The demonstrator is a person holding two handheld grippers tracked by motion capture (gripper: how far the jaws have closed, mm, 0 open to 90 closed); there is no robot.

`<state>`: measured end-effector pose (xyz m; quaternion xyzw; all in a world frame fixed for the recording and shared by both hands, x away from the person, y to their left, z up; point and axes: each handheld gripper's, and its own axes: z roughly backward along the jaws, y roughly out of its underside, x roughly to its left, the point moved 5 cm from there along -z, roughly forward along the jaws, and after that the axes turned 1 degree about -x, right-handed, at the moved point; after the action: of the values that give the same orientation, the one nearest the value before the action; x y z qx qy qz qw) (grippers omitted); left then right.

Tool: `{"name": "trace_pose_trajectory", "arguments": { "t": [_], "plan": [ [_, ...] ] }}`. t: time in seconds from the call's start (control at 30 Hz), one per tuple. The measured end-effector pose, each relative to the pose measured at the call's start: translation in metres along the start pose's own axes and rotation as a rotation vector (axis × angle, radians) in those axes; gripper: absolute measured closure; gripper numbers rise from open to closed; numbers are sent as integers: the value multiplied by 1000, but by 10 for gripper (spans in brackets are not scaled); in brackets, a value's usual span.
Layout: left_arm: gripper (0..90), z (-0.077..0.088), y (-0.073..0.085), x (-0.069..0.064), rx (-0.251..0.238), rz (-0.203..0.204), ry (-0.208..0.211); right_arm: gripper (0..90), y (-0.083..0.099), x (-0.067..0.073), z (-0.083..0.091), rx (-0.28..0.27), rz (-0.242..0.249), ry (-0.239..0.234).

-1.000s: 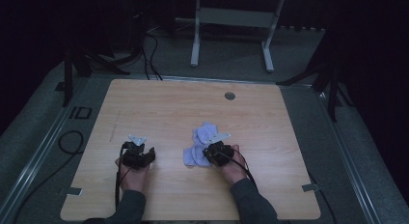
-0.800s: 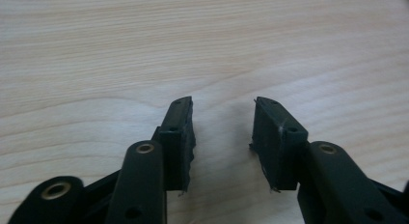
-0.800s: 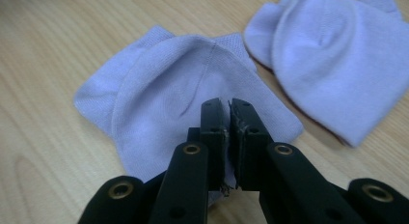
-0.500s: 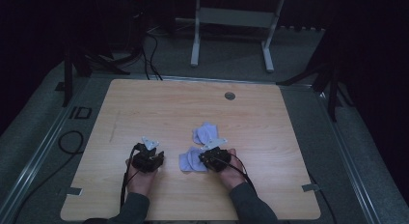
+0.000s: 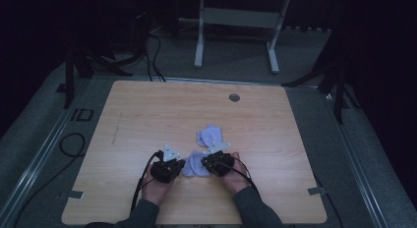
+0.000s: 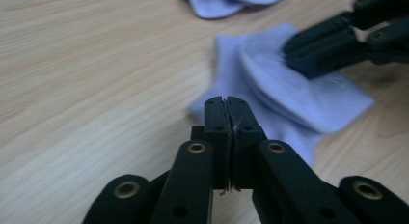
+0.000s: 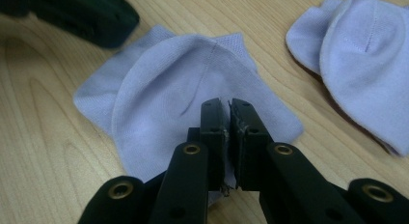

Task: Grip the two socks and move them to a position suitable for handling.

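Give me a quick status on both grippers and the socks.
Left gripper just closed on near sock edge. Right gripper shut on same sock. Second sock lies apart, beyond. Nothing in the way.

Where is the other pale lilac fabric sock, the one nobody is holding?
In the high view, the loose pale lilac sock lies on the wooden table, just beyond the sock between the grippers, slightly right of centre.

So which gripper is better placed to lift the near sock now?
Probably the right gripper: its jaws look pinched on the near sock. The left gripper has just closed at the sock's edge, and whether it caught cloth I cannot tell.
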<state>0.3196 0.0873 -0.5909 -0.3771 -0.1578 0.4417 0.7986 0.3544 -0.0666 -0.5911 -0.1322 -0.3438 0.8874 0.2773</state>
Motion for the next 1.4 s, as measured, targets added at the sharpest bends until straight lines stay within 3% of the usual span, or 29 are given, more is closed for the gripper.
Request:
{"name": "trace_pose_trajectory", "arguments": {
  "t": [0.17, 0.3, 0.43, 0.63, 0.83, 0.93, 1.0, 1.17, 1.4],
  "plan": [
    [890, -5, 3, -3, 22, -16, 7, 842, 0, 0, 0, 7, -3, -1],
    [894, -6, 2, -2, 26, -3, 6, 830, -1, 0, 0, 11, -5, -2],
    [895, -6, 2, -3, 31, -18, -5, 745, -6, 5, 5, 6, -1, 5],
    [895, -6, 2, -3, 29, -18, -4, 571, -17, 20, 10, -6, 11, -47],
    [896, -6, 2, -3, 27, -14, 1, 503, -19, 31, 1, 29, 45, -78],
    [896, -6, 2, -3, 28, -14, 2, 562, -19, 33, -5, 41, 55, -74],
    [896, -6, 3, -3, 29, -13, 3, 689, -20, 32, -6, 33, 39, -82],
    [896, -6, 3, -3, 28, -13, 3, 855, -21, 25, 2, -9, 3, -67],
    [896, -6, 3, -2, 27, -12, 4, 886, -18, 12, 18, -44, -41, -34]
  ]
}}
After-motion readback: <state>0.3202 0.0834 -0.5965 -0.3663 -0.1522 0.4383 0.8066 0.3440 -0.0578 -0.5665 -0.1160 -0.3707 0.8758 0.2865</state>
